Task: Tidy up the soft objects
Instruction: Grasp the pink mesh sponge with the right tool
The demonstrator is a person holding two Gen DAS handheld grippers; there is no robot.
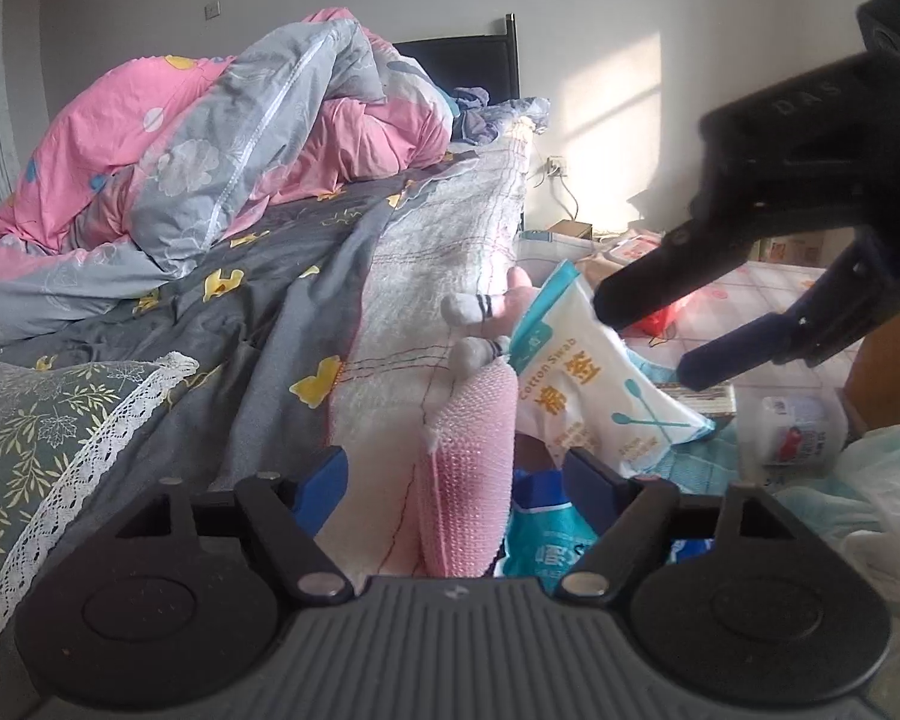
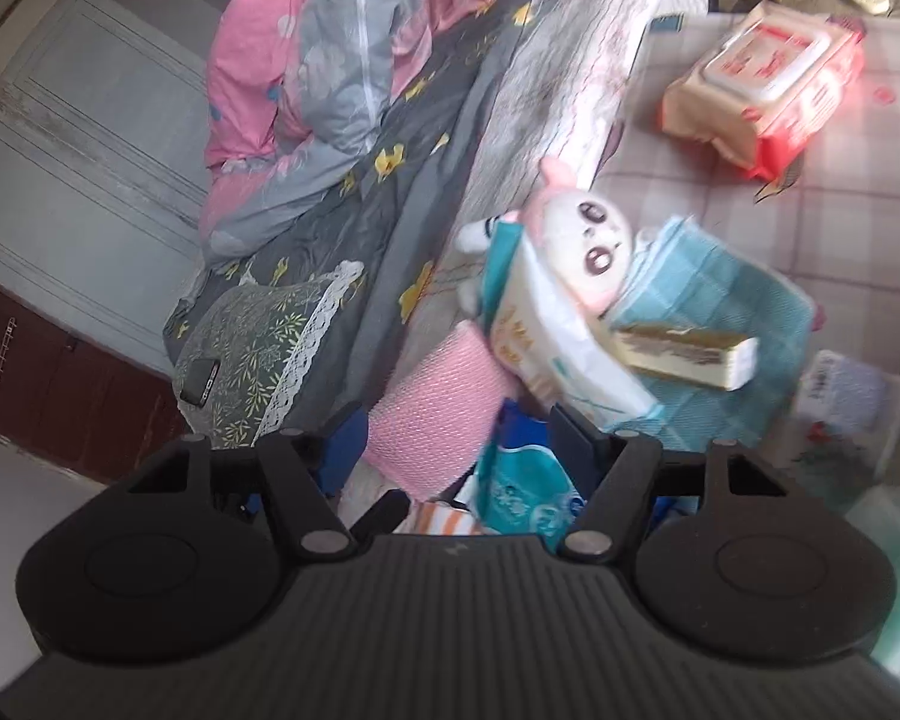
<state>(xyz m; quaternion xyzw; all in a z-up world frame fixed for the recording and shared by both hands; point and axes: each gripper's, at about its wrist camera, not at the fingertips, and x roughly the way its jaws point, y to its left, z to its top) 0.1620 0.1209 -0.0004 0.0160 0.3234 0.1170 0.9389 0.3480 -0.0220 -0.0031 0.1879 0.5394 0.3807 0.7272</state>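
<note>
The working area is a pile of soft goods lying against the side of the bed [image 1: 426,276], and every position below is given relative to the cotton swab bag [image 1: 588,384], the white and teal packet at the middle of that pile. The plush toy [image 2: 576,246], pink and white with large eyes, lies directly behind the bag and touches it; in the left wrist view only its grey striped limbs show beyond the bag's far edge. A pink bubble-textured roll [image 1: 468,480] leans against the bed just beside the bag on the bed side. A teal towel [image 2: 720,312] lies under and beyond the bag, with a flat gold and white box [image 2: 684,354] resting on it. A blue tissue pack [image 2: 528,498] sits nearer the cameras than the bag. A red wet-wipe pack [image 2: 762,90] lies well apart on the tiled floor. The right gripper [image 1: 648,342] hovers above the bag with its fingers spread wide and nothing between them, the upper fingertip close to the bag's top edge. The left gripper [image 1: 456,480] is low, fingers likewise wide apart and empty, with the pink roll between them but not clamped. Handling judgement: the bag looks light, pliable and slick-surfaced, so a pinch on a sealed edge or corner should hold better than a grip across its bulging face. The plush toy should be light and compressible; take it at the body or a limb.
</note>
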